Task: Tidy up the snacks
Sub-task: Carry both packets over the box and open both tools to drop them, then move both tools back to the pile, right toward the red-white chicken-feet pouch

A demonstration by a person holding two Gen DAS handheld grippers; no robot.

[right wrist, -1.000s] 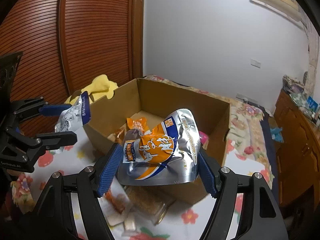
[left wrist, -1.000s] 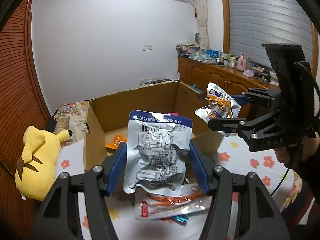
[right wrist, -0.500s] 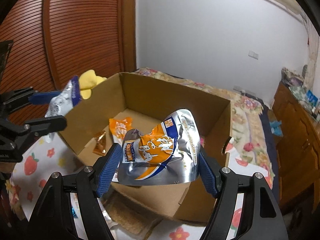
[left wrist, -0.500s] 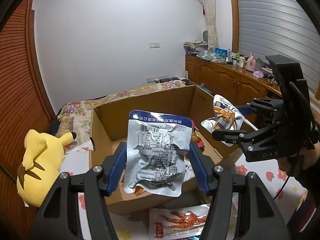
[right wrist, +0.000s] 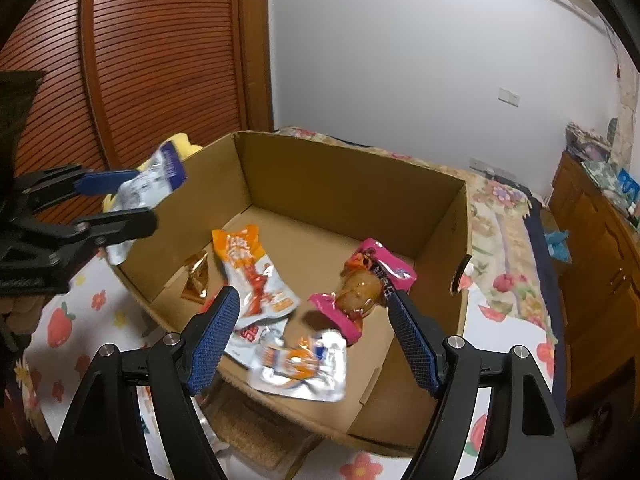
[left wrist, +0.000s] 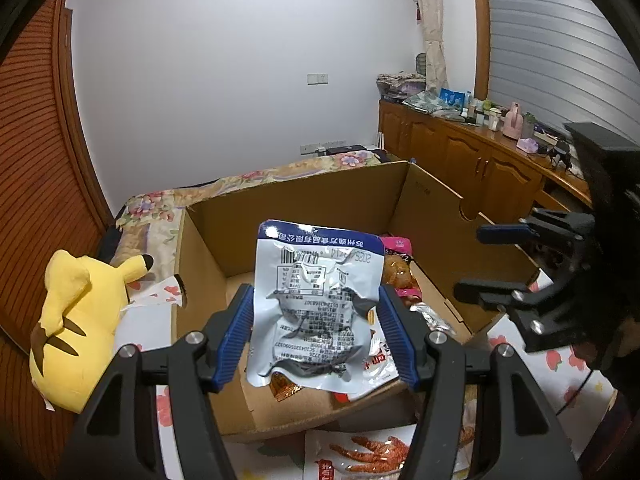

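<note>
My left gripper (left wrist: 316,320) is shut on a silver snack pouch with a blue top band (left wrist: 316,304) and holds it over the near-left part of an open cardboard box (left wrist: 304,196). It also shows in the right wrist view (right wrist: 116,196) with its pouch (right wrist: 152,180). My right gripper (right wrist: 312,336) is open and empty above the box (right wrist: 360,184). A silver and orange pouch (right wrist: 300,364), blurred, lies at the box's near edge below it. An orange pouch (right wrist: 248,268), a pink packet (right wrist: 368,280) and a small amber packet (right wrist: 196,276) lie inside.
A yellow plush toy (left wrist: 76,320) sits left of the box on the flowered cloth (right wrist: 68,320). A red-printed snack pack (left wrist: 372,452) lies in front of the box. A woven mat (right wrist: 256,432) lies under the box's near edge. Wooden cabinets (left wrist: 472,168) stand at the right.
My right gripper has opened and dropped the silver and orange pouch into the box. Both grippers have moved forward over the box. The left still holds its pouch.
</note>
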